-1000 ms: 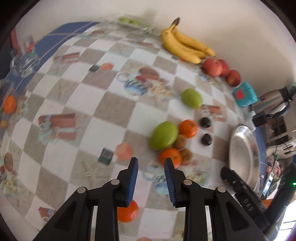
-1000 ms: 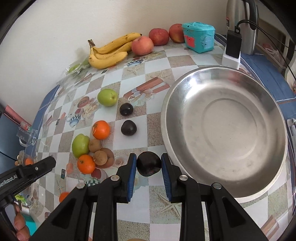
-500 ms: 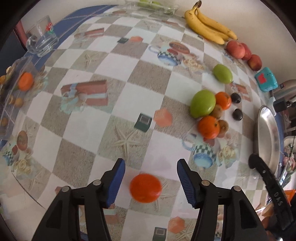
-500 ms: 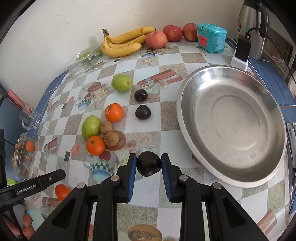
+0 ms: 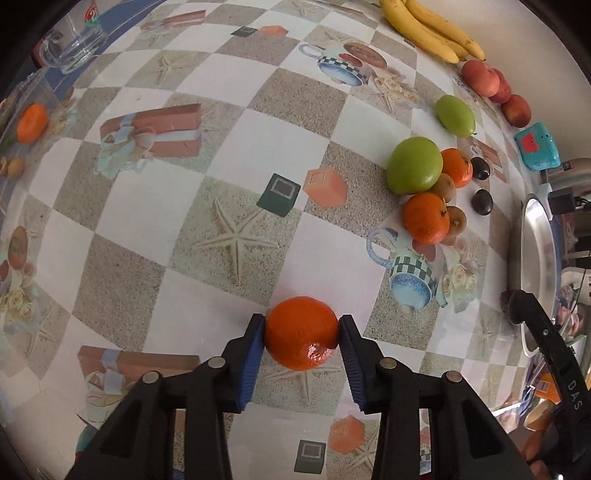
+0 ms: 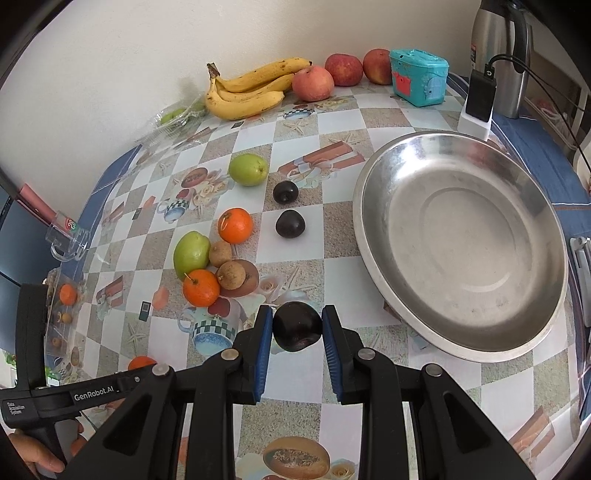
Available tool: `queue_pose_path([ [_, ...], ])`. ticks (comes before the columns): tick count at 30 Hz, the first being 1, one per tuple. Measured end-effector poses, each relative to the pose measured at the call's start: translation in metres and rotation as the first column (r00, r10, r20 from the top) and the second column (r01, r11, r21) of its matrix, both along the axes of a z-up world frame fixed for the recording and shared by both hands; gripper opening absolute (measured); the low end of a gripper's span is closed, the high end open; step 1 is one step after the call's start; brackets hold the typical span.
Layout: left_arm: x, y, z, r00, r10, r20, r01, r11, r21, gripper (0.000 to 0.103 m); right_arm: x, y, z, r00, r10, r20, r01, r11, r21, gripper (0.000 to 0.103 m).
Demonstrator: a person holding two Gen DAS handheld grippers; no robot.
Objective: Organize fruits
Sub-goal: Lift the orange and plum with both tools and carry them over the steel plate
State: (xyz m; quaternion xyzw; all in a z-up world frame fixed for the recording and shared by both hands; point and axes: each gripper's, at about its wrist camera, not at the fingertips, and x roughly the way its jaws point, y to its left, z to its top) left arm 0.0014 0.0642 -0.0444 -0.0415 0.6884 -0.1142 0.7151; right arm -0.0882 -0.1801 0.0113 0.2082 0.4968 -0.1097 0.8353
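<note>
Checked oilcloth surface (image 5: 122,229) against white wall. Orange (image 5: 301,332) well left of steel bowl (image 6: 373,240), between left tongs (image 5: 301,334), jaws closing on its widest sides; light, firm, waxy: squeeze gently. Right tongs (image 6: 297,332) clamp dark plum (image 6: 297,326) just beside bowl rim.

We note the bananas (image 5: 432,27) cut off by the top edge in the left wrist view. The steel bowl (image 5: 537,273) shows only as a sliver there. The kettle (image 6: 496,55) is cropped above. Contents of the clear bag (image 6: 177,114) remain indistinct.
</note>
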Motion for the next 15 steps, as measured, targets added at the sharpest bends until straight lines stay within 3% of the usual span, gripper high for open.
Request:
queue_pose_path([
  [11,0.021,-0.006,0.030,0.995,0.042,0.085,-0.037,0.998,-0.059,0.042,0.004,-0.002,-0.009,1.000,0.004,-0.019,-0.004,1.000,0.005,0.028],
  [15,0.028,-0.018,0.029,0.992,0.042,0.123,-0.034,0.997,-0.063,0.042,0.007,-0.008,-0.012,1.000,-0.012,-0.021,0.013,1.000,0.024,0.028],
])
